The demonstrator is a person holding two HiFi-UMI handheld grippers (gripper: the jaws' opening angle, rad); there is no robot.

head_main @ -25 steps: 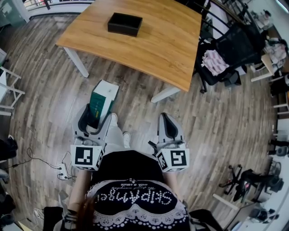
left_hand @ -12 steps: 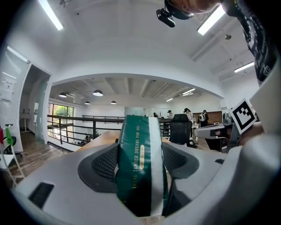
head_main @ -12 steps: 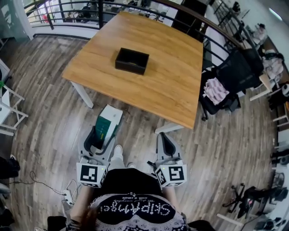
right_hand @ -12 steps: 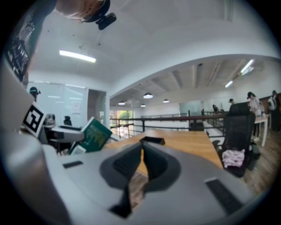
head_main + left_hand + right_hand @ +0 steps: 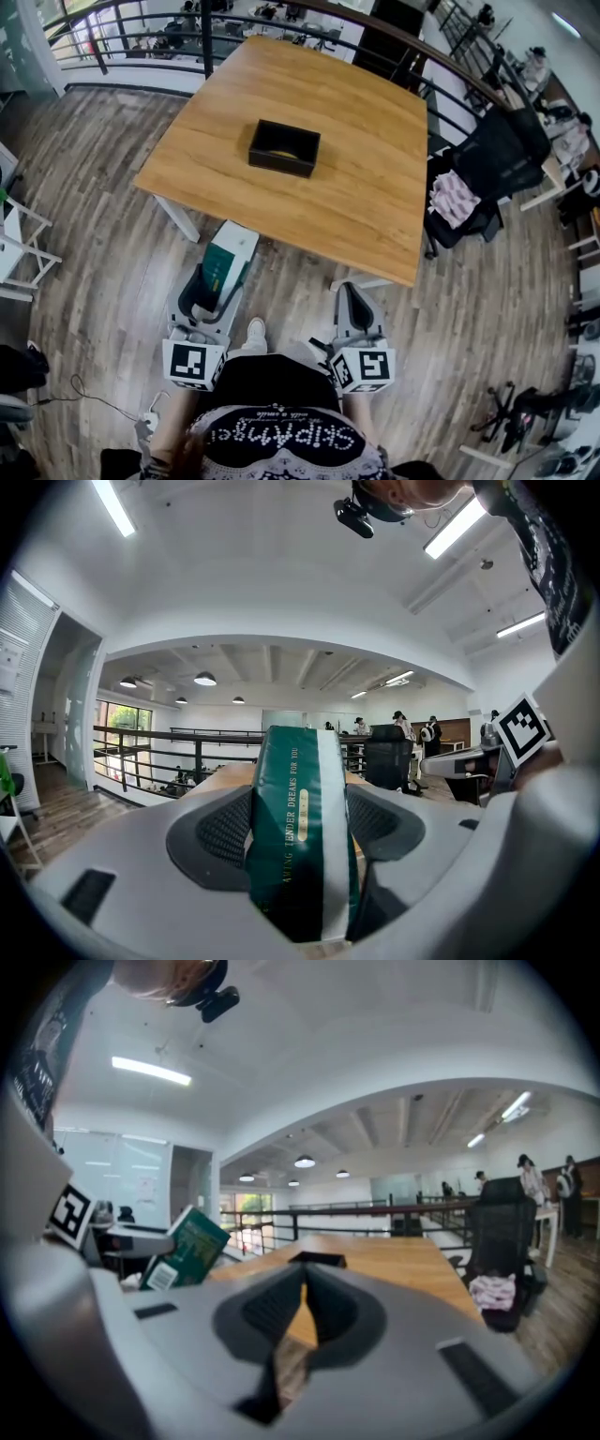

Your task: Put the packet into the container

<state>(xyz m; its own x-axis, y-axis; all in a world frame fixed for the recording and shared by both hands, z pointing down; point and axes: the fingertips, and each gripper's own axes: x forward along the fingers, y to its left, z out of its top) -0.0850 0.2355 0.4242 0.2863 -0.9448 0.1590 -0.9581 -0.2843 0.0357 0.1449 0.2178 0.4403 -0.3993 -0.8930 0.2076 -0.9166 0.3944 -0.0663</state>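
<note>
My left gripper (image 5: 217, 272) is shut on a green and white packet (image 5: 225, 262), held over the floor just short of the table's near edge. Between the dark jaw pads the packet (image 5: 298, 827) stands upright in the left gripper view. A black open container (image 5: 284, 147) sits near the middle of the wooden table (image 5: 366, 187), well beyond both grippers. To the right, my right gripper (image 5: 354, 298) is shut with nothing in it, its jaws pressed together (image 5: 302, 1321). The right gripper view also shows the packet (image 5: 187, 1246) at left and the container (image 5: 316, 1259) ahead.
A black office chair (image 5: 492, 155) with pink cloth (image 5: 457, 199) on it stands at the table's right side. A dark railing (image 5: 141, 28) runs behind the table. White table legs (image 5: 178, 218) stand near the packet. Cables (image 5: 89, 398) lie on the wooden floor at lower left.
Both grippers and the head have moved toward the table; the table and container now lie lower and nearer in the head view. The packet stays clamped in the left gripper.
</note>
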